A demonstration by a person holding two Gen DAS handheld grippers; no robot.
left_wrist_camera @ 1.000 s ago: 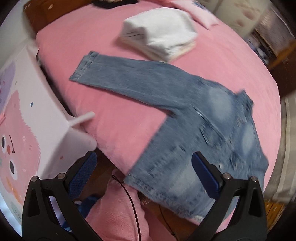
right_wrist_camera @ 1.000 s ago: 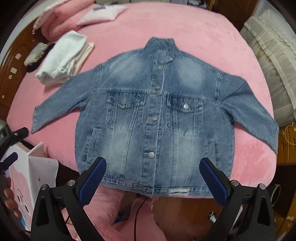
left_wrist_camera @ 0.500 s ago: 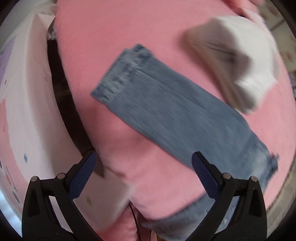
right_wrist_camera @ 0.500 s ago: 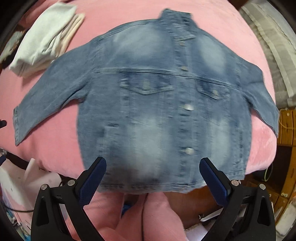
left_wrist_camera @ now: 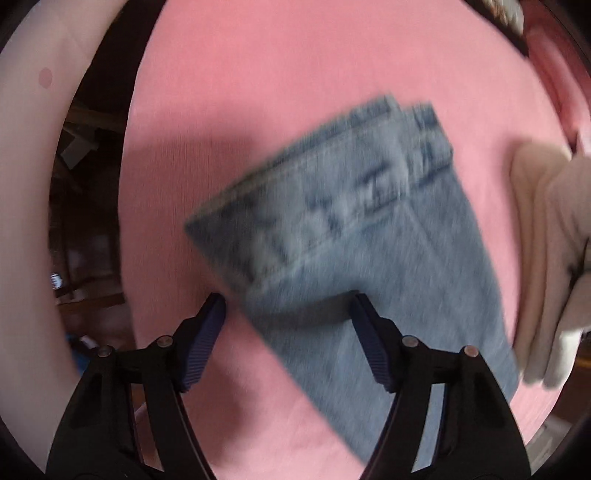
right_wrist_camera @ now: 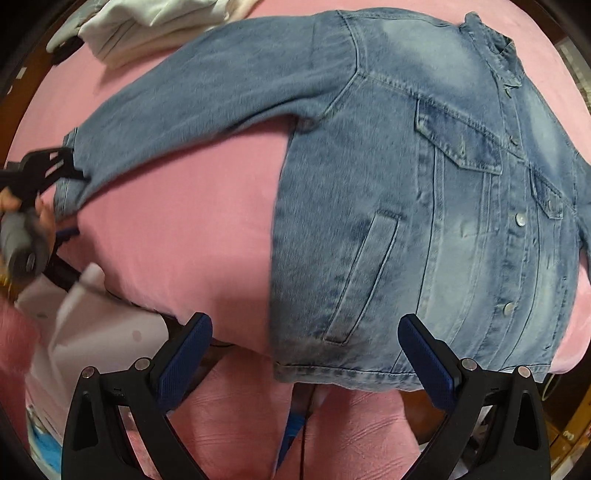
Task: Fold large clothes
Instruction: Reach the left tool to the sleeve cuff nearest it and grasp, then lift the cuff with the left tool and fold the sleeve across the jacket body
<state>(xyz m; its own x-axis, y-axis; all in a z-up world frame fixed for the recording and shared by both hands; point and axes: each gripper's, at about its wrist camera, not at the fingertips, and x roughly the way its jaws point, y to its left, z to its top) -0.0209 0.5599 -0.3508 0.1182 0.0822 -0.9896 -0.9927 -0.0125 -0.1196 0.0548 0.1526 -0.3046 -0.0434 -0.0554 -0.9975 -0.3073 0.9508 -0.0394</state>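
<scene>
A blue denim jacket (right_wrist_camera: 424, 177) lies front up and buttoned on the pink bed (right_wrist_camera: 184, 221), with its sleeve spread out to the left. My left gripper (left_wrist_camera: 288, 301) points down at that sleeve's cuff (left_wrist_camera: 332, 206). Its jaws are closing, with the sleeve's edge between them; one finger (left_wrist_camera: 369, 339) is over the denim, the other over the bedding, and the pads are not pressing. The right wrist view shows the left gripper (right_wrist_camera: 68, 166) at the cuff. My right gripper (right_wrist_camera: 304, 321) hangs open over the jacket's lower left hem corner (right_wrist_camera: 295, 354).
Folded white clothes (right_wrist_camera: 147, 26) lie on the bed beyond the sleeve, close to the cuff (left_wrist_camera: 546, 240). A white box with pink dots (right_wrist_camera: 92, 325) stands beside the bed's left edge. Pink fleece fabric (right_wrist_camera: 295, 424) fills the near side below the hem.
Both grippers have come down closer to the bed. The left one moved along the sleeve to the cuff and its jaws have narrowed. The right one shifted toward the jacket's left hem corner.
</scene>
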